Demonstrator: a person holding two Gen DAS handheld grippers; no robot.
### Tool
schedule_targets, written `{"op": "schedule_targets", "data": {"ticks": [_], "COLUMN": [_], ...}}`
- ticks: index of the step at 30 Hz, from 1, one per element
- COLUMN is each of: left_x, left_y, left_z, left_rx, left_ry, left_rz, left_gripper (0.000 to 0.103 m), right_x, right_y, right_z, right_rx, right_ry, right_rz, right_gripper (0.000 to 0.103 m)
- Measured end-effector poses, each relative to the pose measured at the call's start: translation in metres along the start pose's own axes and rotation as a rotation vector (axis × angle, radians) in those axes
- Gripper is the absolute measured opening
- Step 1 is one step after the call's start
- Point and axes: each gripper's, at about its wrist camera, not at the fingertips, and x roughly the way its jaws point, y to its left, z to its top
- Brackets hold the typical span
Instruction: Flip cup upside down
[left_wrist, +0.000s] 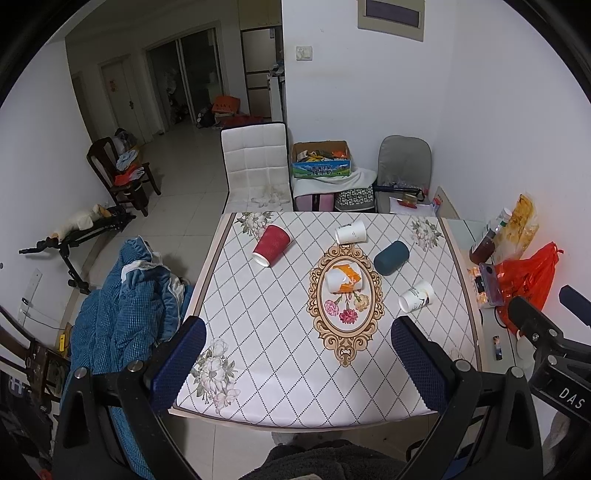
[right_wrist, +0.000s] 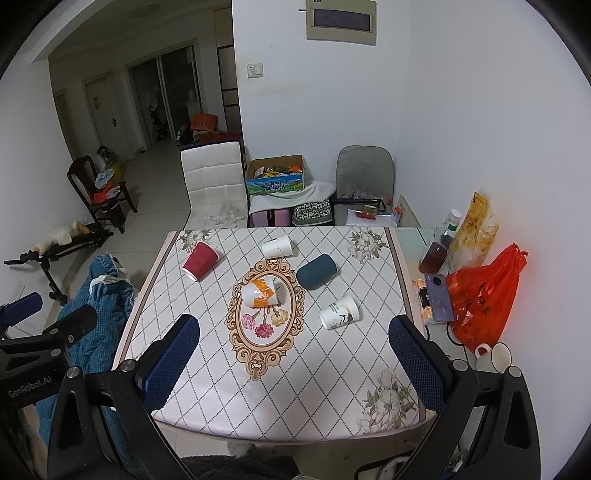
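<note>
Several cups lie on their sides on the patterned table (left_wrist: 280, 354) (right_wrist: 207, 376): a red cup (left_wrist: 271, 245) (right_wrist: 200, 260), a plain white cup (left_wrist: 351, 232) (right_wrist: 277, 246), a dark teal cup (left_wrist: 391, 257) (right_wrist: 317, 271), an orange-and-white cup (left_wrist: 343, 278) (right_wrist: 259, 293) on the oval medallion, and a white cup with a bird print (left_wrist: 416, 296) (right_wrist: 339, 313). My left gripper (left_wrist: 298, 354) is open and empty above the table's near edge. My right gripper (right_wrist: 293, 352) is open and empty, also near that edge. Both are well short of the cups.
A red plastic bag (right_wrist: 484, 295), a phone (right_wrist: 437, 297), bottles (right_wrist: 437, 251) and a white mug (right_wrist: 496, 356) sit on the side surface at the right. A white chair (left_wrist: 255, 166), a carton and a grey chair stand behind the table. A blue blanket (left_wrist: 125, 306) lies at the left.
</note>
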Motion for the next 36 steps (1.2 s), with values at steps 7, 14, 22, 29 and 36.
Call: {"op": "schedule_targets", "data": {"ticks": [7,14,22,29,36], "left_x": [-0.001,-0.001,-0.002,0.005,0.045], "left_y": [0.0,0.001,0.002,0.0,-0.012], "left_z": [0.001,-0.001,-0.002,0.004,-0.004], "left_rx": [0.0,-0.001,-0.002,-0.018,-0.024], "left_ry": [-0.003,-0.004,-0.003,0.017,0.077], "left_rz": [0.0,0.0,-0.002,0.008,0.082], "left_gripper": [0.103,0.103,0.103,0.103,0.103], "right_x": [-0.001,-0.002,0.003,0.017,0.067], "right_y": [0.002,0.002,0.006,0.001,-0.012], "right_z": [-0.002,-0.003,-0.005,-0.008,-0.019], "right_rx": [-0.003,-0.004,-0.008,-0.01,-0.003], "right_ry": [-0.003,-0.005,-0.001,0.02,0.099], "right_rz": [-0.002,0.0,0.006,0.014,0.024], "right_gripper": [0.103,0.103,0.103,0.103,0.103]}}
